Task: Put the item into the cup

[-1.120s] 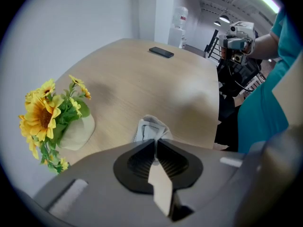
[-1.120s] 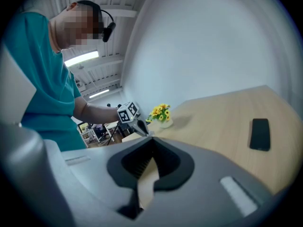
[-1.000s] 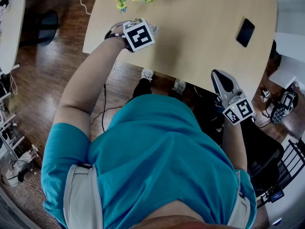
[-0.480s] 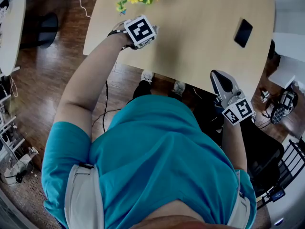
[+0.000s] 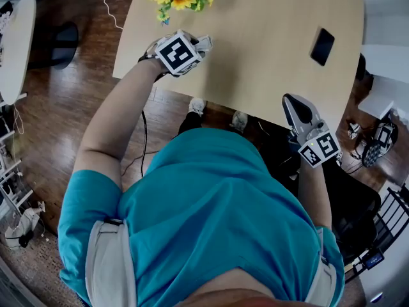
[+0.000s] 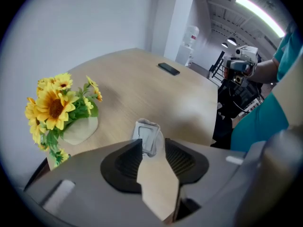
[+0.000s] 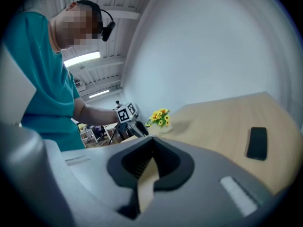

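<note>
Packet (image 6: 147, 132) (label apparently blurred) shows in left claw (image 6: 150, 144), jaws opening.

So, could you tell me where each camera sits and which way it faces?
Head view: on the person's head, looking steeply down at the table; teal shirt, left gripper and right gripper show.
Left gripper view: on the left gripper, along its opening jaws with a small packet between them, towards sunflowers and phone; shirt at right.
Right gripper view: on the right gripper, along its shut jaws across the table; shirt and left arm show.
Shared: all three show sunflowers and phone.
</note>
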The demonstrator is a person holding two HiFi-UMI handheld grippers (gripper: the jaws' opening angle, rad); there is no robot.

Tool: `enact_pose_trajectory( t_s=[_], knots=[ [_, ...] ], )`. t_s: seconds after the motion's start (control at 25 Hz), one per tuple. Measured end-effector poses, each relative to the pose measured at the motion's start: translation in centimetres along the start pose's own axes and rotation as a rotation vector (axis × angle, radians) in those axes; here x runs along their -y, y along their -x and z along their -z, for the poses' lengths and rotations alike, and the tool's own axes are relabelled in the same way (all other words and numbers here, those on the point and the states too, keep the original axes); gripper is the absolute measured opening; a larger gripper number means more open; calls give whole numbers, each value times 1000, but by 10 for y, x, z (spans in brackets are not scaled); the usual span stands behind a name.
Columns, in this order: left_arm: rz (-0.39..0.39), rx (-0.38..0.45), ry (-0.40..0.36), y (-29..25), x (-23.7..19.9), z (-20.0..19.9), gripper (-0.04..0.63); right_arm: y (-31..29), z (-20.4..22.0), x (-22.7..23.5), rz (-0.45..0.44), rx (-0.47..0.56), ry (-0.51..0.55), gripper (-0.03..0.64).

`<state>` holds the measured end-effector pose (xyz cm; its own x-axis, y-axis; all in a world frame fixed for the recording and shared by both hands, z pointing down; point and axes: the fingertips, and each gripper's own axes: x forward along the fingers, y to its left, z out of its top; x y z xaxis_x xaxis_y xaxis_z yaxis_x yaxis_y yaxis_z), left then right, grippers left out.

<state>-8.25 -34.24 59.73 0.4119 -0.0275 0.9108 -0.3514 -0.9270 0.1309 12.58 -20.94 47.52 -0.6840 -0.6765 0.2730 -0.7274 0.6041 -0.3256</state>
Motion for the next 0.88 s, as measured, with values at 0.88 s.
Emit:
enact_pose_trajectory(
  t_s=[0.88],
  knots=[
    [262,1021,-115,238,133,-11,3,54,-95,-91,263,246,46,2]
  ],
)
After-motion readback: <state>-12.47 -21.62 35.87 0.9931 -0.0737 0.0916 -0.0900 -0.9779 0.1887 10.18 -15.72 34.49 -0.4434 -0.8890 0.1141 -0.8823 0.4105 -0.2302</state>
